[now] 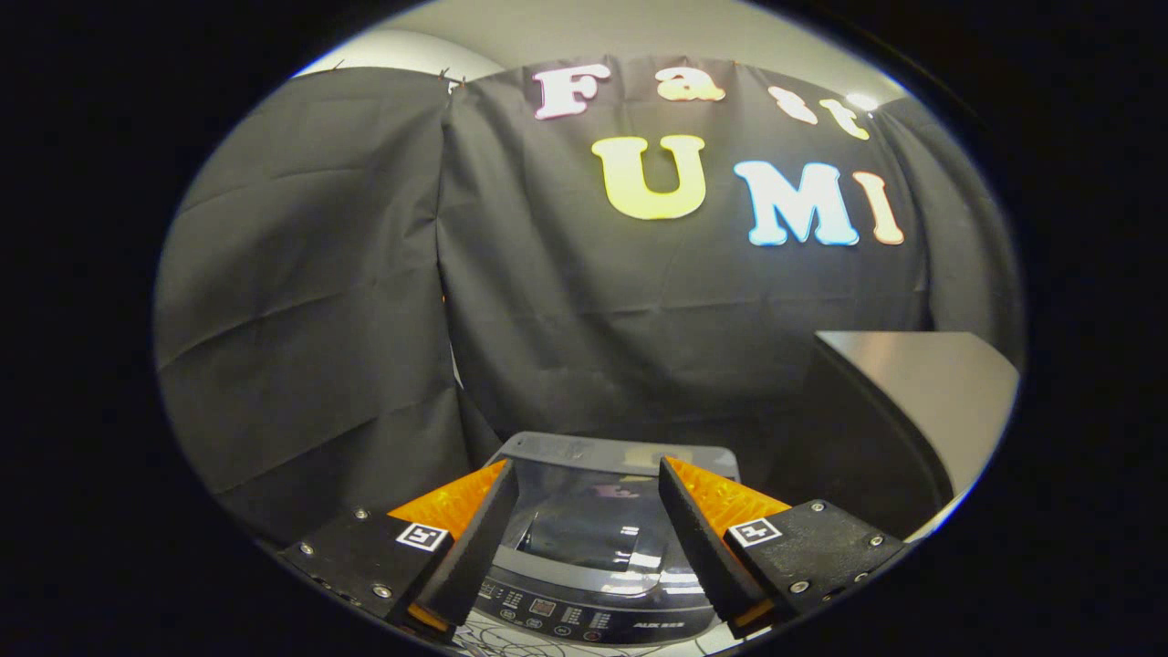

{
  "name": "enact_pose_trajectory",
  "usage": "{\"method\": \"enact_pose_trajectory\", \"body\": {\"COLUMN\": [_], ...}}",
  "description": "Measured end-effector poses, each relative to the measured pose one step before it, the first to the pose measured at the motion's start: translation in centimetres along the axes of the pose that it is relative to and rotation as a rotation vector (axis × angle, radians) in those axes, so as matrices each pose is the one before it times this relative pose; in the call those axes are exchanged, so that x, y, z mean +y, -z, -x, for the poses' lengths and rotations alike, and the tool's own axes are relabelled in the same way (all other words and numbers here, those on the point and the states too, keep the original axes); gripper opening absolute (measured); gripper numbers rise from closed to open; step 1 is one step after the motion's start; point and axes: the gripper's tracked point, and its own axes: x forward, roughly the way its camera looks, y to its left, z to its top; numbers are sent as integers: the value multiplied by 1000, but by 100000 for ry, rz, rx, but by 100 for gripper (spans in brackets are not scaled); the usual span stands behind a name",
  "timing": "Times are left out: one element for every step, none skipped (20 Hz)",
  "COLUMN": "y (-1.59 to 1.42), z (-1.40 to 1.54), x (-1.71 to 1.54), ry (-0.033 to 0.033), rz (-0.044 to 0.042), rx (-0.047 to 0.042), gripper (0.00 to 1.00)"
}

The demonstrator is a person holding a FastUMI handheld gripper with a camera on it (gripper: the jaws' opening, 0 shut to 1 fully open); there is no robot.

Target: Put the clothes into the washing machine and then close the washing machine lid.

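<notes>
Below, gripper (587, 470) open, washing machine (593, 547) lid closed, glossy

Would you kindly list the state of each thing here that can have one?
washing machine lid: closed, lying flat on the machine, glossy with reflections.
washing machine: upright, below and between the fingers, control panel nearest them.
gripper: open, fingers spread apart, holding nothing.
table: standing beyond the right finger, top bare.
</notes>
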Motion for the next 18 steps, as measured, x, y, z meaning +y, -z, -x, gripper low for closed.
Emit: {"method": "enact_pose_trajectory", "body": {"y": [-401,-249,-191,-277,-482,-301,-103,-231,-138,-177,-180,-292,-140,-259,-270,-361,-50,-101], "z": [862,852,1070,1081,1264,1239,1200,1266,1180,1087,1044,998,949,917,847,903,983,843], "x": [-534,-417,-515,-740,-825,-741,-808,-880,-966,-1065,-864,-1036,-971,-973,-1002,-954,-1056,-994], "ry": [-797,-1060,-846,-478,-170,-289,29,129,439,542,443,935,770,811,971,998,1175,1193], "rz": [508,698,649,568,233,326,621,616,821,467,322,116,-31,0,-126,-87,-103,91], "rx": [-1648,-566,-392,-979,-1221,-1109,-754,-851,-995,-828,-940,-886,-727,-906,-892,-854,-761,-557], "gripper": [96,96,96,96,96,96,96,96,96,96,96,96,96,96,96,96,96,96]}}
